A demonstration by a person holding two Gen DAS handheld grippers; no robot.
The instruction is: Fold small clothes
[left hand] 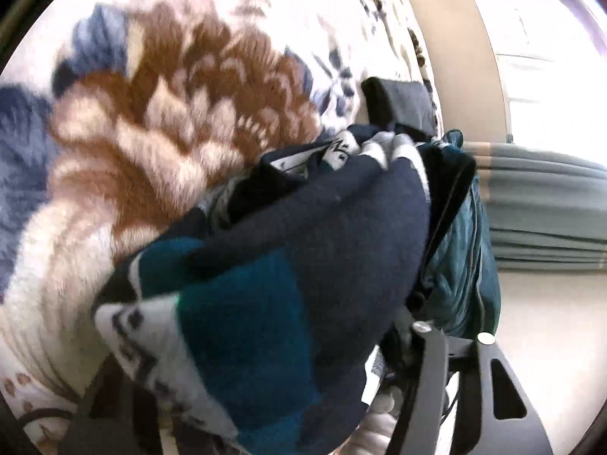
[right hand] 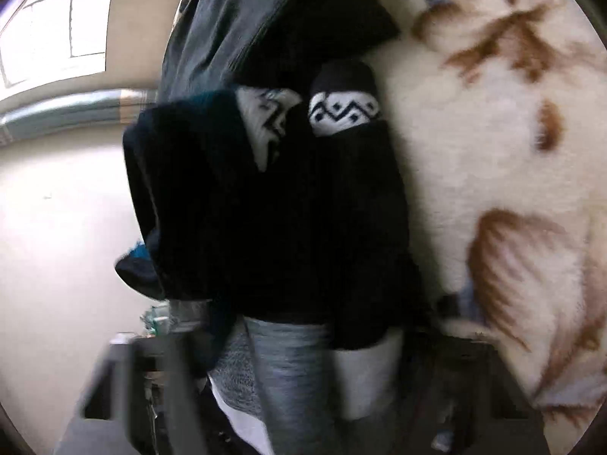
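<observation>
Much was hidden in both views; in the left wrist view a bunched navy and teal knit garment [left hand: 288,265] with a white zigzag band filled the lower middle and covered most of the left gripper [left hand: 413,144]; only one dark finger [left hand: 383,102] stood clear above the cloth, with grey linkage bars and two round bolts at the lower right; whether those tongs were open or closed on the cloth could not be told. A second, teal piece of fabric [left hand: 466,242] hung just beside the garment at the right, its shape unclear.

In the right wrist view the knit garment [right hand: 265,204] appeared almost black and blurred, draped over the right gripper [right hand: 326,326]; two pale fingers [right hand: 292,364] came out from under its lower edge, their tips buried in the cloth, so the state of these tongs could not be told either; a dark folded cloth [right hand: 242,22] lay above and touching it.

The garment rested on a fluffy cream blanket [left hand: 159,113] patterned in brown and blue; beyond its edge were a beige wall, a bright window [right hand: 57,22] and a grey-blue curtain [left hand: 546,208].
</observation>
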